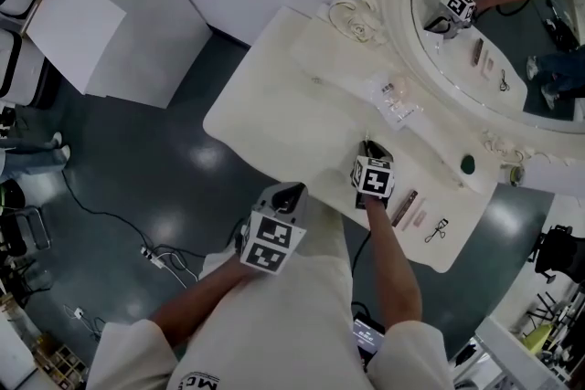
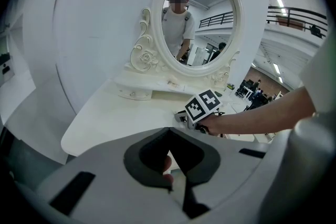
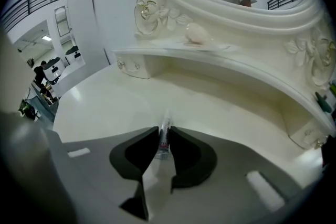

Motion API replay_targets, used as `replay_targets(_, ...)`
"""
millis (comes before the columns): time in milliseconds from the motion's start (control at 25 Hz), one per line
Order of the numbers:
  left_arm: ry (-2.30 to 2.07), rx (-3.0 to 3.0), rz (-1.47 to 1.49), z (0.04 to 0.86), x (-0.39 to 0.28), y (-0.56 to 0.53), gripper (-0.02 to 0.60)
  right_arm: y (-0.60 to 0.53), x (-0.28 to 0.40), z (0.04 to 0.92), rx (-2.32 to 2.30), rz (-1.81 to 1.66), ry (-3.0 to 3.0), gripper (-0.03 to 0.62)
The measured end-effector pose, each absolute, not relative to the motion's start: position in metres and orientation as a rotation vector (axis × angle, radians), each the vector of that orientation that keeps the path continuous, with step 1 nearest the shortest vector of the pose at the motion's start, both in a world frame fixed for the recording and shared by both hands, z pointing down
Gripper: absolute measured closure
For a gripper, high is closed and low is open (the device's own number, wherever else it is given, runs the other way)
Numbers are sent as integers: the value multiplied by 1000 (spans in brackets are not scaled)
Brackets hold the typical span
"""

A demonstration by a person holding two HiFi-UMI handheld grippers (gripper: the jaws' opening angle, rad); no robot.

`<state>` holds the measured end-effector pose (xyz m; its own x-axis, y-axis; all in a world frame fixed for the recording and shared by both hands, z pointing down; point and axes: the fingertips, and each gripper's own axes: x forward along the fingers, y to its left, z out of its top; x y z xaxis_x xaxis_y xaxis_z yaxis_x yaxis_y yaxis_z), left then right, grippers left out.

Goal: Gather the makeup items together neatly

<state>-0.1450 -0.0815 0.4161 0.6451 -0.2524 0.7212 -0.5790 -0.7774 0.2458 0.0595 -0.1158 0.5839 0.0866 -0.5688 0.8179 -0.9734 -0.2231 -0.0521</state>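
The right gripper (image 1: 369, 151) has its jaws pinching a slim clear tube (image 3: 164, 140) whose length runs straight out along them, above the front of the counter (image 1: 274, 105). A brown stick (image 1: 403, 207), a pale stick (image 1: 416, 217) and an eyelash curler (image 1: 436, 231) lie just to its right. The sticks lie parallel, and I'd match that slant with the tube. The left gripper (image 2: 168, 131), jaws pressed together on nothing, hangs off the counter's edge, farther away.

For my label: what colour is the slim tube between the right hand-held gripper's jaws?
The slim tube is clear with red lettering, best seen in the right gripper view.

Shelf items (image 1: 398, 99) too small to identify; mirror (image 1: 512, 41) cut off at edge.
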Motion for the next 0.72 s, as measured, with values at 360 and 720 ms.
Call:
replay_targets(360, -639, 2416, 932, 412, -142, -81, 577, -111, 61, 570, 1890, 1001, -1532, 530)
replay_targets(720, -596, 2460, 920, 404, -137, -72, 577, -93, 51, 541, 2000, 990, -1533, 530)
